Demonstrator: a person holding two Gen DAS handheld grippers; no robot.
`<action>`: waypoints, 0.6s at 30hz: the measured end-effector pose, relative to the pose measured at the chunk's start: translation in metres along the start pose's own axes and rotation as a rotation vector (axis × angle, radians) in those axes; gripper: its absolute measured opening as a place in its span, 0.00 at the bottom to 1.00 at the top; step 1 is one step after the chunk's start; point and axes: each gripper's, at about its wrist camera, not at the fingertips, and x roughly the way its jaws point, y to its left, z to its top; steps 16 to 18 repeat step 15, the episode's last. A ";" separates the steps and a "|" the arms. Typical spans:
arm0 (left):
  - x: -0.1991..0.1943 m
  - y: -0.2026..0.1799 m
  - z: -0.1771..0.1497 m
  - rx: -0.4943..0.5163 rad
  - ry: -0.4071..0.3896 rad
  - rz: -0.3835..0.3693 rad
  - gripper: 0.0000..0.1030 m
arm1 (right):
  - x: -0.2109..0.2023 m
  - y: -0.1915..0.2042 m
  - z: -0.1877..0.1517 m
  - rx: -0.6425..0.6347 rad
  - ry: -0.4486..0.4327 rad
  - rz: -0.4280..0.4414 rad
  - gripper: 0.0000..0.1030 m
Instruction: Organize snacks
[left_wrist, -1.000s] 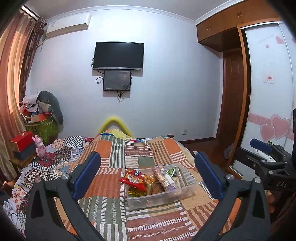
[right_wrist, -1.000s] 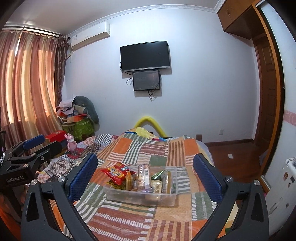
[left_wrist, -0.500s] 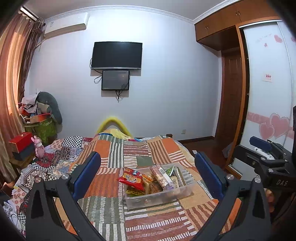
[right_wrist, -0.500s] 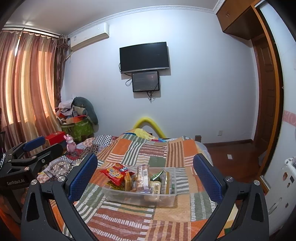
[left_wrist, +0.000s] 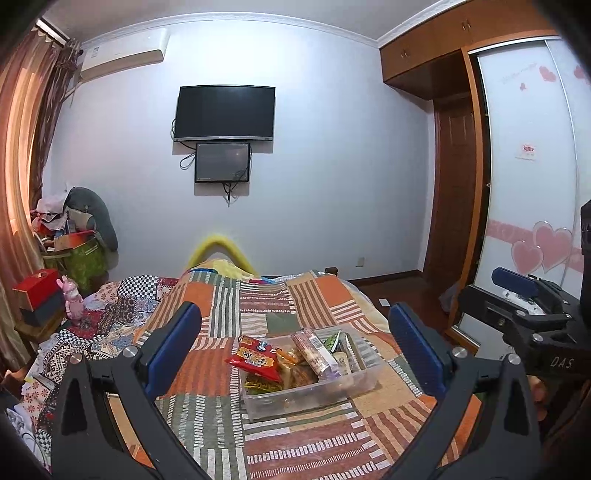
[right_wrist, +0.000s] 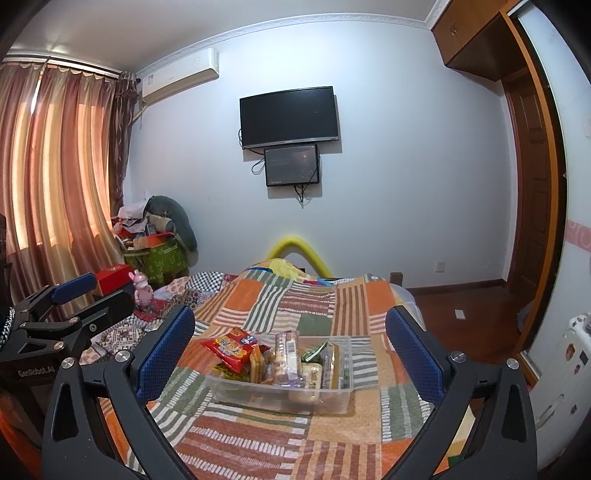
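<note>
We hold both tools spread wide and empty — left tool, right tool — above the patchwork bed, where the clear snack bin sits just ahead.

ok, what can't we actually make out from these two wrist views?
- Lower snacks in the clear bin: both views, covered by the red packet and other packs on top.
- Packet text: both views, too small.
- Bed's near end: cut off by the bottom edge and blocked by the open left gripper and open right gripper.
- Heap in the corner by the curtain: too small and jumbled to identify.
</note>
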 end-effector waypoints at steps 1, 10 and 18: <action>0.000 -0.001 0.000 0.000 -0.001 0.001 1.00 | 0.000 0.000 0.001 -0.001 0.000 0.000 1.00; -0.001 -0.004 -0.001 -0.005 -0.005 0.001 1.00 | 0.001 0.002 0.000 -0.001 0.002 -0.001 1.00; -0.001 -0.003 -0.002 -0.020 0.001 0.000 1.00 | 0.001 0.001 0.000 -0.002 0.003 0.000 1.00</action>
